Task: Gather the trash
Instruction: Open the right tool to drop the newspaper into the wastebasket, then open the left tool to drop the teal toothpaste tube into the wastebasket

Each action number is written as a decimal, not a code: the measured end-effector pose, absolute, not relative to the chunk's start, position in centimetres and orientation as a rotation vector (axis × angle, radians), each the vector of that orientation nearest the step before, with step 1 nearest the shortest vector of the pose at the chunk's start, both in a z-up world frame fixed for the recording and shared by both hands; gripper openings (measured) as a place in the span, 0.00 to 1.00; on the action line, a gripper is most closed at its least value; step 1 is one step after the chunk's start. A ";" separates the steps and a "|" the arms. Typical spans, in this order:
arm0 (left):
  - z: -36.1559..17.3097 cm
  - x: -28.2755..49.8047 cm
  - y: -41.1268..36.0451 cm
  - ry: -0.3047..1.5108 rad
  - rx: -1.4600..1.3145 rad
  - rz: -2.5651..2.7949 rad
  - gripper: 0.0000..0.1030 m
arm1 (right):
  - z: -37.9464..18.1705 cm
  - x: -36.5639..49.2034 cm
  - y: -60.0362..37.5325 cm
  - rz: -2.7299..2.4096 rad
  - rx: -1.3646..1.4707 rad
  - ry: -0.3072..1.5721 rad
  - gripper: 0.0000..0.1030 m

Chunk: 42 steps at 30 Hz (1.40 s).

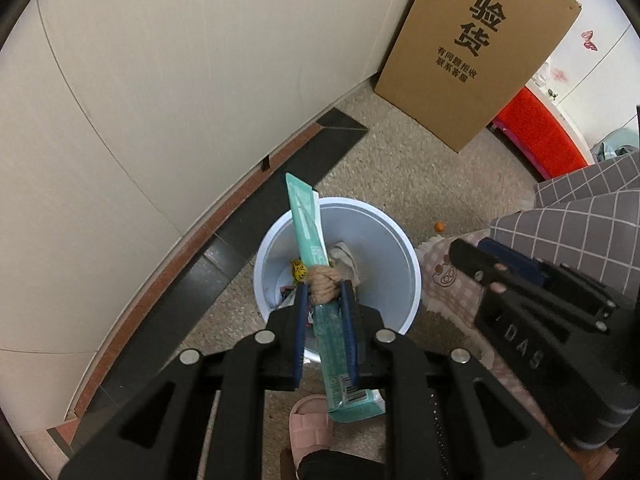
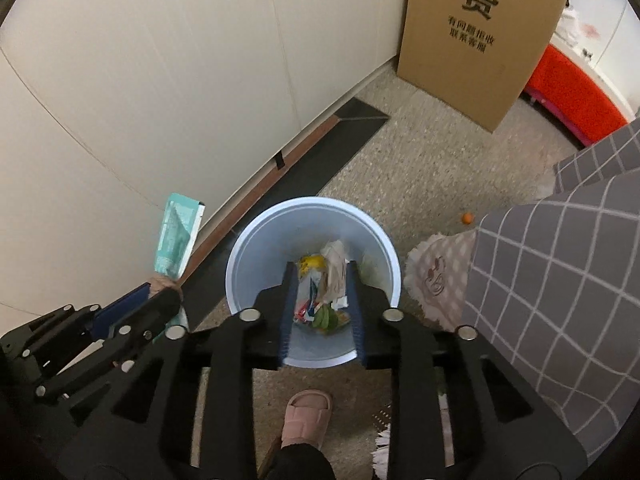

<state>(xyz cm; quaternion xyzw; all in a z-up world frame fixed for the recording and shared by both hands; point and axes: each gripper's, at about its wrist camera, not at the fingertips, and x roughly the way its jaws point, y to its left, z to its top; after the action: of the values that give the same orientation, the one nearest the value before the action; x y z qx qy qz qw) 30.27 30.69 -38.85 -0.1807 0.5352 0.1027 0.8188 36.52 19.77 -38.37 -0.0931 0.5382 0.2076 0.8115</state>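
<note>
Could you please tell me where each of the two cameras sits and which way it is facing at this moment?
Left wrist: on the left gripper, looking down along its jaws into the bin; jaws shut on a teal packet and a beige wad; right gripper and slipper show.
Right wrist: on the right gripper, looking down into the bin; jaws open, nothing between them; left gripper shows at left.
Shared: bin, packet, slipper, cardboard box, cabinet.

Open bin mouth straight below, unobstructed from above. Hemmed left by cabinet doors, right by checked bedding overhanging the floor. Cardboard box well beyond. Bare floor between bin and box.
</note>
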 end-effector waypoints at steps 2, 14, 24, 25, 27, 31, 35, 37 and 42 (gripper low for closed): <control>-39.2 30.4 30.7 1.149 -0.394 0.211 0.15 | -38.6 36.5 19.6 0.445 -0.198 1.157 0.27; -39.0 31.7 29.6 1.160 -0.401 0.186 0.15 | -36.6 36.2 18.1 0.409 -0.145 1.108 0.39; -36.7 32.2 28.7 1.131 -0.393 0.155 0.16 | -31.3 35.7 15.4 0.383 -0.021 0.996 0.46; -36.3 32.2 28.6 1.125 -0.390 0.153 0.16 | -30.7 35.6 15.2 0.379 -0.013 0.982 0.48; -35.7 32.4 28.5 1.117 -0.386 0.147 0.16 | -29.5 35.4 14.8 0.375 0.003 0.957 0.50; -34.2 32.3 28.0 1.089 -0.386 0.140 0.17 | -28.0 34.9 14.4 0.374 0.018 0.918 0.54; -32.2 31.7 27.9 1.035 -0.379 0.151 0.39 | -26.6 34.4 13.8 0.374 0.033 0.889 0.55; -31.3 31.3 27.9 1.017 -0.378 0.162 0.50 | -25.8 33.9 13.4 0.370 0.041 0.874 0.56; -28.5 29.9 28.0 0.970 -0.399 0.174 0.56 | -23.9 32.8 12.2 0.357 0.058 0.842 0.57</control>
<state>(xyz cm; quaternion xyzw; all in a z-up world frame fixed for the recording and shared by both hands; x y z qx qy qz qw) 29.92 27.98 -28.48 -0.1903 0.4625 0.0830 0.8619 32.78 12.21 -23.86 0.0281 0.4065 0.1722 0.8968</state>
